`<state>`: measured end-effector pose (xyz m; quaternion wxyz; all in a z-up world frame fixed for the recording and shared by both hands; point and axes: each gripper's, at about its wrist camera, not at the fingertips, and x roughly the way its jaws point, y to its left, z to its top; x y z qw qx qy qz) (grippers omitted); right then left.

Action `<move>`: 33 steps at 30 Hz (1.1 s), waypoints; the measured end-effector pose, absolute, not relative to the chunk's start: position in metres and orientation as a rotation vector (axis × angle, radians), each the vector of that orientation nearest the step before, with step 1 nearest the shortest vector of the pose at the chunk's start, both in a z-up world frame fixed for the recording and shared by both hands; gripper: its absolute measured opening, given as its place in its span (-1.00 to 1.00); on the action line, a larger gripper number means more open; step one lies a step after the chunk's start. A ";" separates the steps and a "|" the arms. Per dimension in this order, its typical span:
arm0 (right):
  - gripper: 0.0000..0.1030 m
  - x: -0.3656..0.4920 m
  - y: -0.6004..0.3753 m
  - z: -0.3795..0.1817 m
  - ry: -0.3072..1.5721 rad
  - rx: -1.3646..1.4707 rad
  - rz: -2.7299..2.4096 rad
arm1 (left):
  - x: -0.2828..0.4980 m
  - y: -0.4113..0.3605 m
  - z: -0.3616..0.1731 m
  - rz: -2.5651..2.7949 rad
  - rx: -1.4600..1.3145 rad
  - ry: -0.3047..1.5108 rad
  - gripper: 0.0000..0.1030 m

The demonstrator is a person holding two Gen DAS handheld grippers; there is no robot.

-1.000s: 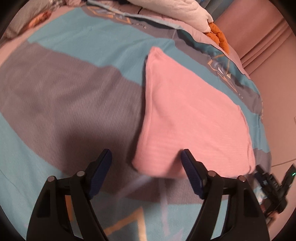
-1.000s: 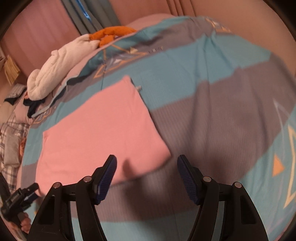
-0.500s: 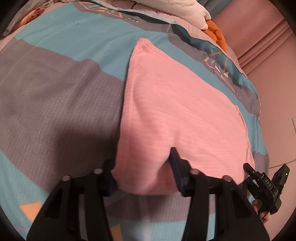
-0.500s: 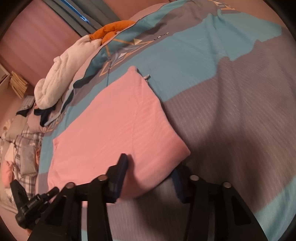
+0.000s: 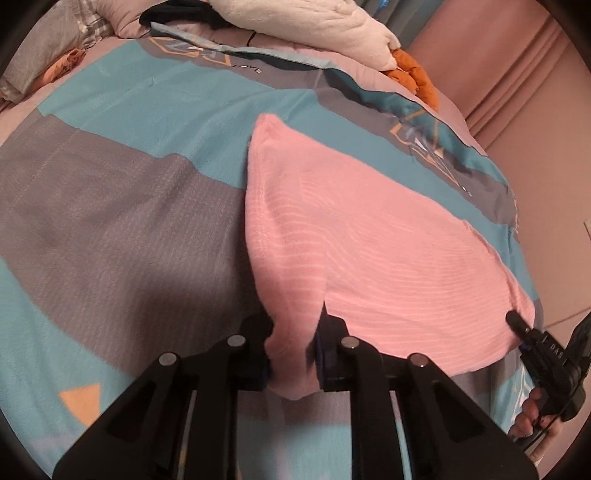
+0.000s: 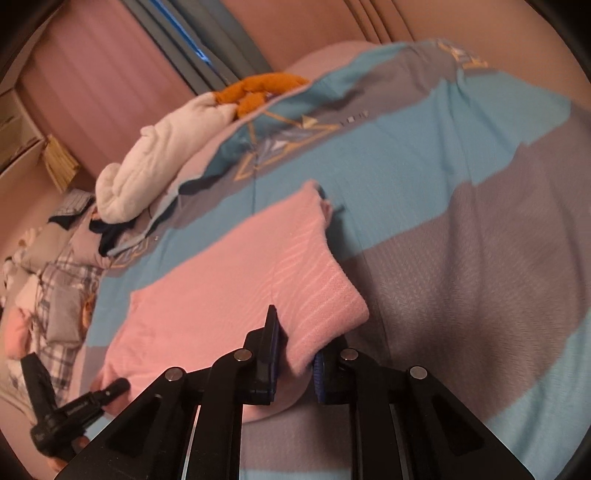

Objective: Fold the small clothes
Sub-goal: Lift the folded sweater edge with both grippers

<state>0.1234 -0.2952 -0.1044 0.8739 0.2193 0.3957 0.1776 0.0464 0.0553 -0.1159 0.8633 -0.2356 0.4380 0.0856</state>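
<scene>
Striped bedspread (image 5: 110, 221); both grippers (image 5: 291, 354) (image 6: 295, 365) just closed, pinching pink cloth (image 5: 369, 258) corners; pads mostly hidden.

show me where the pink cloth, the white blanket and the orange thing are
pink cloth (image 5: 388, 236), left wrist view, middle of its top surface
white blanket (image 6: 155, 166), right wrist view, middle of the roll
orange thing (image 6: 258, 88), right wrist view, its centre

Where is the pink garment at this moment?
The pink garment lies on the striped bedspread, below the white blanket; the left claw and right claw each pinch a near corner.
</scene>
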 end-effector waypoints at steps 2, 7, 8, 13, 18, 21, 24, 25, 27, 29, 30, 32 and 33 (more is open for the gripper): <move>-0.69 0.112 -0.298 -0.096 0.808 0.439 0.367 | 0.036 0.050 -0.112 0.167 -0.490 0.913 -0.67; -0.69 0.091 -0.308 -0.092 0.806 0.430 0.358 | 0.003 0.035 -0.108 0.140 -0.478 0.926 -0.67; -0.69 0.086 -0.311 -0.093 0.810 0.433 0.356 | -0.005 0.032 -0.109 0.135 -0.479 0.929 -0.67; -0.69 0.064 -0.322 -0.098 0.831 0.440 0.339 | -0.033 0.023 -0.111 0.106 -0.481 0.948 -0.66; -0.69 0.048 -0.326 -0.108 0.855 0.445 0.306 | -0.049 0.020 -0.120 0.099 -0.465 0.978 -0.64; -0.69 0.050 -0.324 -0.119 0.886 0.432 0.271 | -0.047 0.022 -0.133 0.106 -0.477 1.011 -0.59; -0.69 0.052 -0.324 -0.131 0.913 0.434 0.246 | -0.049 0.024 -0.143 0.114 -0.483 1.021 -0.51; -0.69 0.053 -0.324 -0.134 0.917 0.433 0.239 | -0.049 0.023 -0.143 0.113 -0.483 1.020 -0.49; -0.69 0.053 -0.323 -0.139 0.925 0.429 0.229 | -0.049 0.022 -0.143 0.111 -0.469 1.013 -0.48; -0.69 0.054 -0.322 -0.143 0.930 0.434 0.220 | -0.051 0.021 -0.142 0.109 -0.451 1.011 -0.44; -0.69 0.054 -0.322 -0.143 0.929 0.434 0.217 | -0.051 0.021 -0.141 0.110 -0.443 1.010 -0.41; -0.69 0.053 -0.323 -0.144 0.925 0.440 0.214 | -0.053 0.021 -0.141 0.111 -0.436 1.011 -0.32; -0.69 0.053 -0.323 -0.144 0.926 0.444 0.213 | -0.054 0.022 -0.139 0.114 -0.434 1.013 -0.27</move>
